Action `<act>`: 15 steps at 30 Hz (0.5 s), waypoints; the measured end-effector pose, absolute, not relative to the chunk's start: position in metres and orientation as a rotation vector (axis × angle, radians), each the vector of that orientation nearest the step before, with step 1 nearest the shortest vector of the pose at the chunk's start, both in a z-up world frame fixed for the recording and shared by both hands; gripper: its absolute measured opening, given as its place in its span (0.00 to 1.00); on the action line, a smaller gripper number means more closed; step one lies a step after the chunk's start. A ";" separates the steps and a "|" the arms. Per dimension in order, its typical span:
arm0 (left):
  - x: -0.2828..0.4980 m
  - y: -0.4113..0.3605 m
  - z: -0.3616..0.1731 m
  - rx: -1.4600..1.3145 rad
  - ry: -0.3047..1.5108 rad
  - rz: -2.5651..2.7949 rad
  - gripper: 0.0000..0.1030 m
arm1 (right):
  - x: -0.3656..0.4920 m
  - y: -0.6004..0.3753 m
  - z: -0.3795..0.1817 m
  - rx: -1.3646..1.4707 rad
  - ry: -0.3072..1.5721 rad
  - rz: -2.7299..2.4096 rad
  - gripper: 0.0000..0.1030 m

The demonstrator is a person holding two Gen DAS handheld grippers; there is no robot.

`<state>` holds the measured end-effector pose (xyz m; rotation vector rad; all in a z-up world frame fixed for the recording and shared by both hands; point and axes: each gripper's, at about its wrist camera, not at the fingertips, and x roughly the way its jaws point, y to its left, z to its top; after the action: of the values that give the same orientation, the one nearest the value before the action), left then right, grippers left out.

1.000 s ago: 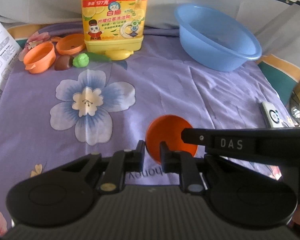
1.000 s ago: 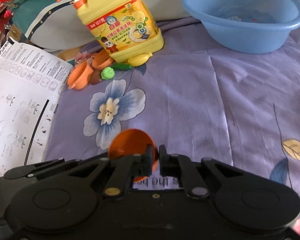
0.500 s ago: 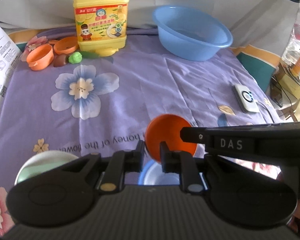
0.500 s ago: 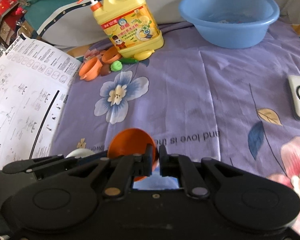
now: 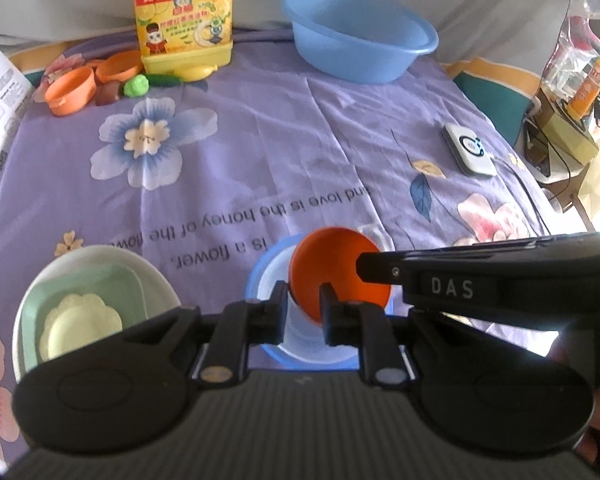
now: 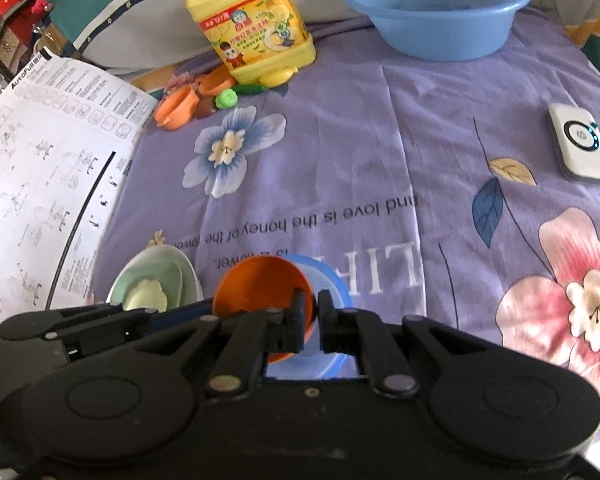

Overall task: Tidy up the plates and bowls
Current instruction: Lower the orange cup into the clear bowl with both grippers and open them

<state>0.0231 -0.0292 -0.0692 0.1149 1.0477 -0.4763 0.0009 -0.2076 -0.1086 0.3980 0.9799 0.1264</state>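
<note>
Left wrist view: an orange bowl (image 5: 332,270) is seen held tilted above a blue-rimmed bowl (image 5: 260,280), which lies on the purple floral cloth (image 5: 260,152).
Left gripper (image 5: 304,310): its two fingers are closed onto the near rim of the orange bowl, one on each side of the wall.
Right gripper (image 6: 309,322): its fingers are pinched on the rim of the same orange bowl (image 6: 260,288); in the left wrist view its black body, marked DAS, is seen coming in from the right.
Blue-rimmed bowl, contents: a white inside is seen (image 6: 324,280); whether anything lies in it cannot be told.
White bowl (image 5: 80,264): placed to the left of the blue-rimmed bowl; a pale green square dish (image 5: 100,292) is nested in it, and a cream flower-shaped dish (image 5: 80,320) is nested in that one.
Blue basin (image 5: 360,40): placed at the far side of the cloth; its contents cannot be told.
Detergent bottle (image 5: 184,20): one, yellow, standing upright at the far side.
Small orange toy pots (image 5: 70,92): two are counted, beside the bottle, with a green toy (image 5: 136,86) near them.
White device (image 5: 470,152): one, lying on the right part of the cloth.
Printed sheet (image 6: 40,184): one, at the left edge of the cloth.
</note>
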 end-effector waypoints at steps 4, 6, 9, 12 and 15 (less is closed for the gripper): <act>0.025 -0.031 -0.076 0.118 1.066 -0.473 0.15 | 0.002 -0.206 -0.115 0.390 0.996 0.123 0.07; 0.026 -0.031 -0.079 0.116 1.076 -0.473 0.15 | 0.004 -0.206 -0.117 0.390 1.004 0.123 0.07; 0.028 -0.031 -0.082 0.116 1.084 -0.472 0.15 | 0.005 -0.206 -0.120 0.389 1.012 0.126 0.07; 0.031 -0.032 -0.085 0.116 1.091 -0.472 0.15 | 0.007 -0.206 -0.122 0.388 1.017 0.128 0.07; 0.033 -0.032 -0.088 0.113 1.098 -0.472 0.15 | 0.008 -0.206 -0.125 0.394 1.022 0.128 0.07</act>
<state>0.0326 -0.0315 -0.0876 0.1134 1.0976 -0.4722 0.0079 -0.2056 -0.1249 0.3942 1.0218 0.1276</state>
